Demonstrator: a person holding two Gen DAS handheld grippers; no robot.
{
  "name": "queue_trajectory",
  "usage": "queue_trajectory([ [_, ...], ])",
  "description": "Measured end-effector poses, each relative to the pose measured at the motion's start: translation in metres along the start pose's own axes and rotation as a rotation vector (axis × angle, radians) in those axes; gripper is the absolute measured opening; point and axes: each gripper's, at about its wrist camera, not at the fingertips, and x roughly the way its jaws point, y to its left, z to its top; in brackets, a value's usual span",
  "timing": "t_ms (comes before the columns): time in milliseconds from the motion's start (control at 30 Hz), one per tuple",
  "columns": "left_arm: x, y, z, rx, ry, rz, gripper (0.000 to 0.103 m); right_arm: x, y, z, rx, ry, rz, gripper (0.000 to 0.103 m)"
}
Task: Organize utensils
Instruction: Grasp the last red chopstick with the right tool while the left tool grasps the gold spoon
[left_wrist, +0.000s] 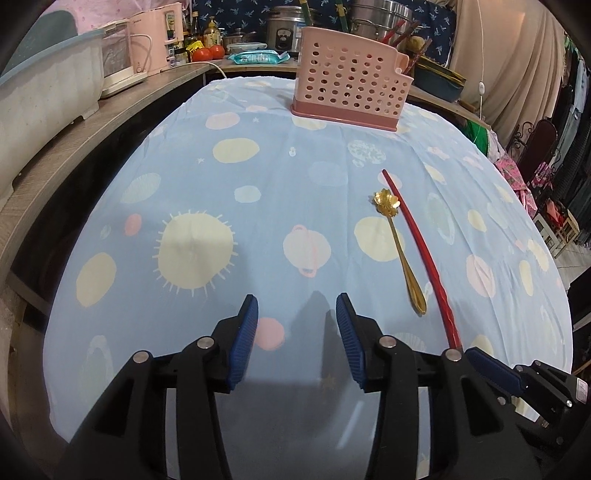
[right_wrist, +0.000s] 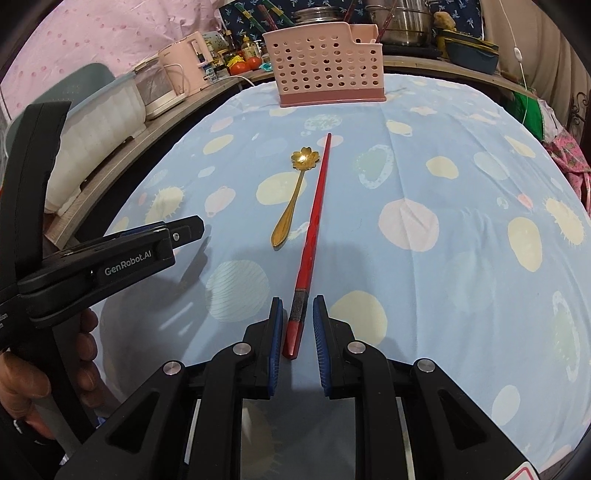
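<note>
Red chopstick (right_wrist: 313, 236) flat on the table, thick end between the right gripper (right_wrist: 297, 321) pads, not clamped yet.

Surface: blue tablecloth (right_wrist: 443, 295) with pale planet/sun print. Left to right: wooden side counter (left_wrist: 74, 147) with a grey-white bin (left_wrist: 44, 96) and pink appliances (left_wrist: 155, 40); left gripper (left_wrist: 295, 325) hovering wide open, holding nothing; gold flower-bowl spoon (right_wrist: 291, 195) just beside the chopstick on its left, apart from it; right gripper partly open, small gaps visible both sides of the chopstick. Pink perforated utensil holder (right_wrist: 327, 70) upright at the far table edge, well apart from both utensils; can't tell what's inside. Behind it: steel pots (right_wrist: 402, 18), bottles, tomatoes (left_wrist: 212, 53). Curtain at far right.
</note>
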Motion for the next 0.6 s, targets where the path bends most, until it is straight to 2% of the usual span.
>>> queue_trajectory([
  [100, 0.000, -0.001, -0.001, 0.004, 0.002, -0.002, 0.042, 0.001, 0.003, -0.001, -0.021, -0.004, -0.018, 0.017],
  [233, 0.000, -0.004, -0.001, 0.011, 0.003, -0.006, 0.043, 0.000, 0.004, -0.002, -0.044, -0.014, -0.049, 0.010],
  [600, 0.003, -0.018, 0.001, 0.032, 0.010, -0.040, 0.053, -0.008, -0.024, 0.001, 0.027, -0.046, -0.088, 0.007],
])
